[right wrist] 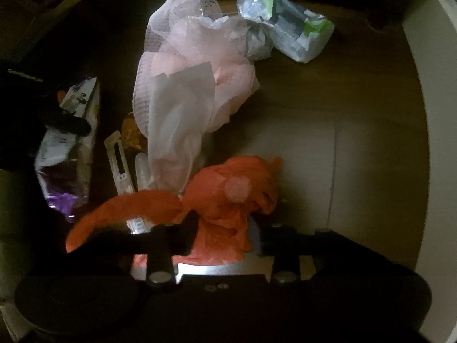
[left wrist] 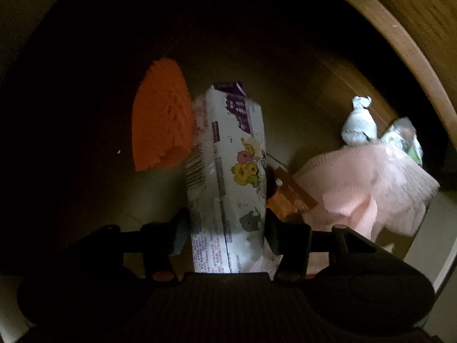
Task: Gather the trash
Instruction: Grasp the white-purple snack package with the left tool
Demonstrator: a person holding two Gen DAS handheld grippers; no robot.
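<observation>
Both grippers steeply downward: left gripper (left wrist: 225,228) clamps carton (left wrist: 228,154), right gripper (right wrist: 225,228) orange cloth (right wrist: 228,200).

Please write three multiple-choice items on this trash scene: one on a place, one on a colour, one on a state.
1. In the left wrist view, where does the orange cloth lie relative to the white carton?
A. To its left
B. To its right
C. On top of it

2. What colour is the carton's top band?
A. Green
B. Purple
C. Red

3. What is the left claw doing?
A. Standing open over bare floor
B. Closed on the carton
C. Closed on the pink netting

Answers:
1 A: the cloth shows beside the carton's left edge.
2 B: the band is purple.
3 B: both fingers press the carton's sides.
</observation>
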